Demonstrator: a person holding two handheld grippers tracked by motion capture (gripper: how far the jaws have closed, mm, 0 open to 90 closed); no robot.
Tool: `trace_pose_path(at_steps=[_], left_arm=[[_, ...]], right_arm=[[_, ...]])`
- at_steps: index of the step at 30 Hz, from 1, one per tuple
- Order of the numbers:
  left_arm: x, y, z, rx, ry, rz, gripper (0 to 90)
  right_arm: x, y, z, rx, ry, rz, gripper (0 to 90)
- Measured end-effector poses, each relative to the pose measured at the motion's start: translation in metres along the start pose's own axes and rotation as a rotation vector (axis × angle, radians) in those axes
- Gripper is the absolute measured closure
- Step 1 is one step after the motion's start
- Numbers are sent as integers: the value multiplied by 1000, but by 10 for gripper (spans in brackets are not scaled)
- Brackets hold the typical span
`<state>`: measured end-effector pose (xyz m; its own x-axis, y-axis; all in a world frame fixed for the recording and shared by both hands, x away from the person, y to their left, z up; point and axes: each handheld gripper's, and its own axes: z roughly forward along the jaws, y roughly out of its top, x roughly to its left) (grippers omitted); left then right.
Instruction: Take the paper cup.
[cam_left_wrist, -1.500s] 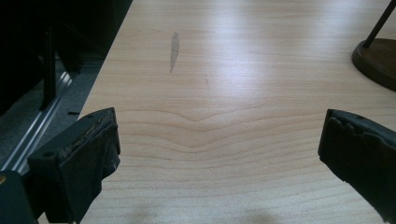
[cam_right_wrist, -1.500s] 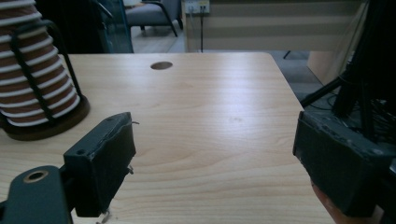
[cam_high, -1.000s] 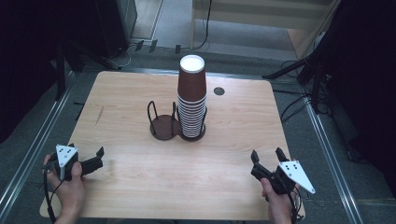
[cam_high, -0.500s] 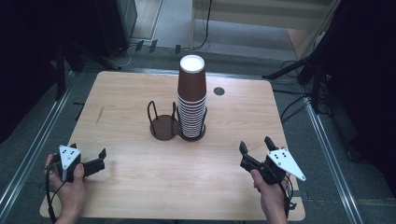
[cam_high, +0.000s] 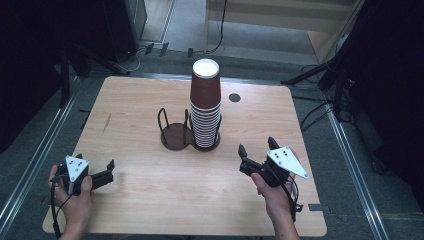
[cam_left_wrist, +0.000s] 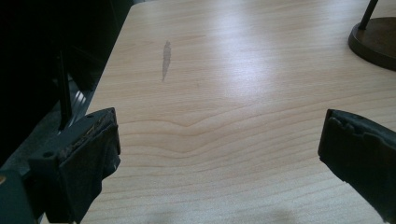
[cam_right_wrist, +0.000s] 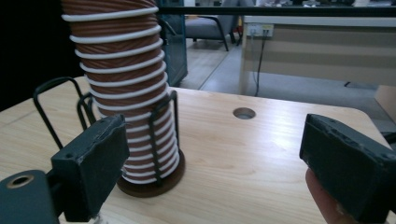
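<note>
A tall stack of upside-down brown paper cups (cam_high: 205, 107) fills the right ring of a dark wire cup holder (cam_high: 175, 136) at the table's middle; the left ring is empty. My right gripper (cam_high: 256, 146) hovers at the front right and points toward the holder. Its jaws have just been opening and nothing is between them. In the right gripper view, the cups (cam_right_wrist: 123, 88) rise ahead on the left, beyond the right gripper (cam_right_wrist: 212, 163). My left gripper (cam_high: 105, 170) rests open at the front left corner. In the left gripper view, bare wood lies under the left gripper (cam_left_wrist: 219, 149).
The wooden table (cam_high: 125, 105) has a round cable hole (cam_high: 234, 97) behind the cups and a grey smear (cam_left_wrist: 166, 58) toward its left side. Metal rails run along both sides of the table. Dark stands and cables lie on the floor around it.
My right gripper has moved forward and left toward the cup holder, lifted a little, and its jaws have gone from shut to open. The left gripper has stayed put.
</note>
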<state>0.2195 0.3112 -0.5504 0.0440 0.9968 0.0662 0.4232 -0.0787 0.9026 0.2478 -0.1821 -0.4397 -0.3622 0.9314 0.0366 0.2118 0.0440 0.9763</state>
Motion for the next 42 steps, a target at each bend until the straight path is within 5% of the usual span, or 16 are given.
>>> trace_pose_path(at_steps=[17,32,42], left_arm=[[-2,0,1,8,-19,22,0],[-1,0,1,9,-36,25,0],[-1,0,1,9,-42,29,0]], right_arm=[[29,21,30,-9,77,-5,138],[48,34,51,-14,78,-15,79],[56,45,68,-9,80,20,84]])
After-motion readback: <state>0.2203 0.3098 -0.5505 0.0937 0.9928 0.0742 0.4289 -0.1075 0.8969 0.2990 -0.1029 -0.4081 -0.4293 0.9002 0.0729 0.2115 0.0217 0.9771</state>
